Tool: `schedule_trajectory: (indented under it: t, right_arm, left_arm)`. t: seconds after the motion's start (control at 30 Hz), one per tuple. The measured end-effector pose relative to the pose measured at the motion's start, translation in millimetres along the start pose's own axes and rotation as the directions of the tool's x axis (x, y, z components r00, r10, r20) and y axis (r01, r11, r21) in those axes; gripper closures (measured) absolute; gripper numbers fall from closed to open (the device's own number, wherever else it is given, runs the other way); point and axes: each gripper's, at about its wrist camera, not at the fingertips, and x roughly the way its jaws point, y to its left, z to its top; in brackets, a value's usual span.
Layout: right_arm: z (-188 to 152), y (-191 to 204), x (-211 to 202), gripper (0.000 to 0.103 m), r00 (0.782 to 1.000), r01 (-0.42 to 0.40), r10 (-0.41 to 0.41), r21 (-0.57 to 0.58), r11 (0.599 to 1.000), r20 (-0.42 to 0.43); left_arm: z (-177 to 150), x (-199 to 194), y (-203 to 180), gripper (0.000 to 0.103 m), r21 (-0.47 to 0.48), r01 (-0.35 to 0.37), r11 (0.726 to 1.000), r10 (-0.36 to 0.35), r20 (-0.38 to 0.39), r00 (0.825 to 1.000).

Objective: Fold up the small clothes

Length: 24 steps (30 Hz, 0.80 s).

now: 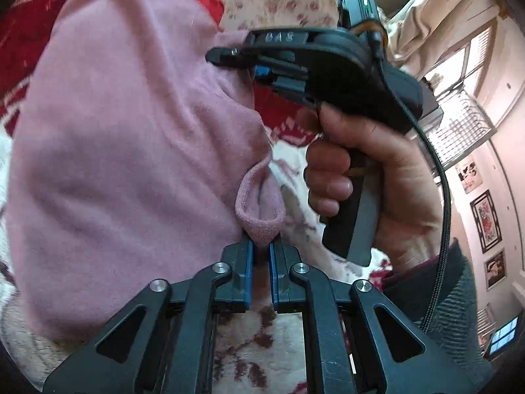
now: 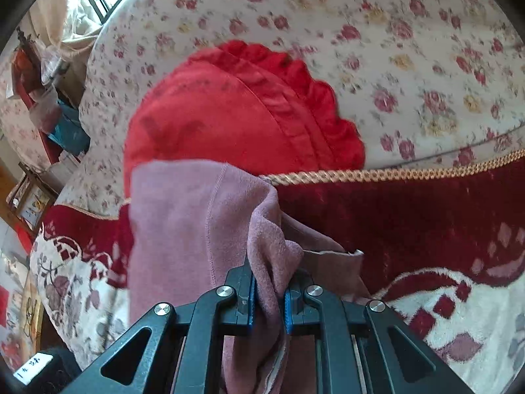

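Observation:
A small pink fleece garment (image 1: 131, 147) hangs in front of me and fills the left of the left wrist view. My left gripper (image 1: 261, 246) is shut on a rolled hem of it, pinched between the blue pads. In the same view a hand (image 1: 361, 170) holds my right gripper (image 1: 259, 75) by its black handle, its tips against the garment's upper edge. In the right wrist view the pink garment (image 2: 183, 229) drapes downward, and my right gripper (image 2: 269, 282) is shut on a thick bunched fold of it.
A red ruffled cushion (image 2: 229, 108) leans on the floral sofa back (image 2: 393, 49) behind the garment. A red-and-white patterned blanket (image 2: 426, 229) with a gold braided trim covers the seat. A window, framed pictures and a wire rack (image 1: 459, 124) are at the right.

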Motion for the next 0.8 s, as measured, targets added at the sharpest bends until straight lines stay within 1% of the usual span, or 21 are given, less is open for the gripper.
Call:
schedule_trajectory:
  t: [0.03, 0.1, 0.17, 0.23, 0.27, 0.3, 0.33, 0.37, 0.4, 0.43, 0.47, 0.5, 0.53, 0.57, 0.6, 0.63, 0.67, 0.7, 0.73, 0.77, 0.8]
  right_arm:
    - [-1.5, -4.2, 4.9, 0.091, 1.000, 0.008, -0.008, 0.008, 1.000, -0.007]
    - [-1.6, -7.3, 7.2, 0.082, 1.000, 0.028, -0.027, 0.015, 1.000, -0.001]
    - [-1.7, -12.6, -1.8, 0.078, 0.998, 0.061, -0.062, 0.035, 0.998, 0.032]
    - [-1.1, -17.9, -19.0, 0.078, 0.991, 0.098, -0.104, 0.074, 0.992, 0.079]
    - [-1.8, -21.5, -32.7, 0.078, 0.984, 0.130, -0.140, 0.095, 0.987, 0.112]
    - [-3.4, -23.4, -43.2, 0.077, 0.977, 0.149, -0.163, 0.105, 0.983, 0.135]
    - [-8.1, -22.8, -58.4, 0.077, 0.976, 0.143, -0.158, 0.104, 0.984, 0.153]
    - [-12.3, -18.2, -66.9, 0.077, 0.981, 0.111, -0.123, 0.083, 0.990, 0.153]
    - [-19.8, -7.4, -75.1, 0.077, 0.990, 0.041, -0.045, 0.034, 0.999, 0.137]
    - [-29.5, 4.4, -81.7, 0.077, 0.993, -0.024, 0.027, -0.028, 0.999, 0.114]
    - [-39.1, 18.0, -85.2, 0.077, 0.993, -0.064, 0.072, -0.092, 0.994, 0.092]
    - [-49.8, 31.5, -88.6, 0.077, 0.992, -0.090, 0.102, -0.159, 0.983, 0.072]
    - [-66.8, 49.1, -89.4, 0.077, 0.990, -0.126, 0.137, -0.238, 0.963, 0.029]
    - [-77.1, 58.3, -86.3, 0.077, 0.989, -0.143, 0.146, -0.278, 0.950, -0.010]
    - [-86.9, 66.5, -80.8, 0.077, 0.992, -0.129, 0.124, -0.315, 0.940, -0.038]
    - [-102.1, 68.6, -68.6, 0.077, 0.994, -0.086, 0.059, -0.345, 0.935, -0.088]
    - [-110.7, 65.0, -56.8, 0.077, 0.990, -0.066, 0.017, -0.343, 0.937, -0.143]
    - [-119.4, 59.3, -43.7, 0.077, 0.979, -0.040, -0.029, -0.333, 0.942, -0.199]
    - [-131.0, 48.0, -28.9, 0.077, 0.964, -0.016, -0.071, -0.321, 0.947, -0.257]
    - [-134.5, 46.0, -32.9, 0.077, 0.977, -0.031, -0.041, -0.329, 0.944, -0.210]
    - [-136.3, 45.5, -35.2, 0.076, 0.979, -0.040, -0.032, -0.340, 0.939, -0.203]
  left_arm:
    - [-1.6, 2.2, 2.0, 0.097, -0.014, -0.005, 1.000, 0.005, -0.009, 1.000]
    - [-7.1, 5.0, 1.9, 0.096, -0.038, 0.017, 0.999, -0.019, -0.044, 0.999]
    - [-13.7, 1.0, -2.6, 0.096, -0.028, 0.036, 0.999, -0.037, -0.070, 0.997]
    - [-21.7, -11.4, -7.0, 0.096, -0.009, 0.065, 0.998, -0.065, -0.100, 0.993]
    - [-25.1, -23.0, -8.6, 0.096, 0.015, 0.063, 0.998, -0.061, -0.095, 0.994]
    - [-26.5, -42.1, -8.8, 0.096, 0.057, 0.039, 0.998, -0.035, -0.069, 0.997]
    - [-24.8, -56.7, -7.2, 0.096, 0.085, 0.009, 0.996, -0.006, -0.036, 0.999]
    - [-21.1, -68.7, -4.4, 0.096, 0.103, -0.023, 0.994, 0.023, -0.001, 1.000]
    - [-13.9, -87.7, 3.0, 0.096, 0.116, -0.077, 0.990, 0.070, 0.061, 0.996]
    - [-8.5, -97.2, 9.7, 0.096, 0.113, -0.101, 0.988, 0.090, 0.097, 0.991]
    - [-1.3, -102.0, 17.7, 0.096, 0.102, -0.136, 0.985, 0.123, 0.126, 0.984]
    - [1.7, -101.5, 24.4, 0.096, 0.091, -0.175, 0.980, 0.161, 0.141, 0.977]
    - [2.1, -98.3, 32.8, 0.096, 0.067, -0.190, 0.980, 0.179, 0.142, 0.974]
    - [0.1, -91.9, 44.1, 0.096, 0.035, -0.192, 0.981, 0.186, 0.125, 0.974]
    - [-4.6, -82.8, 56.2, 0.096, 0.002, -0.211, 0.977, 0.210, 0.089, 0.974]
    - [-12.4, -79.8, 65.6, 0.096, -0.014, -0.221, 0.975, 0.222, 0.074, 0.972]
    - [-19.0, -80.0, 67.1, 0.096, -0.012, -0.211, 0.977, 0.211, 0.106, 0.972]
    - [-23.8, -82.1, 64.3, 0.096, 0.012, -0.219, 0.976, 0.216, 0.126, 0.968]
    - [-25.4, -83.9, 60.8, 0.096, 0.024, -0.232, 0.972, 0.227, 0.127, 0.965]
    - [-24.4, -85.4, 60.1, 0.096, 0.024, -0.239, 0.971, 0.234, 0.123, 0.964]
    - [-23.7, -86.4, 58.4, 0.096, 0.021, -0.248, 0.969, 0.244, 0.113, 0.963]
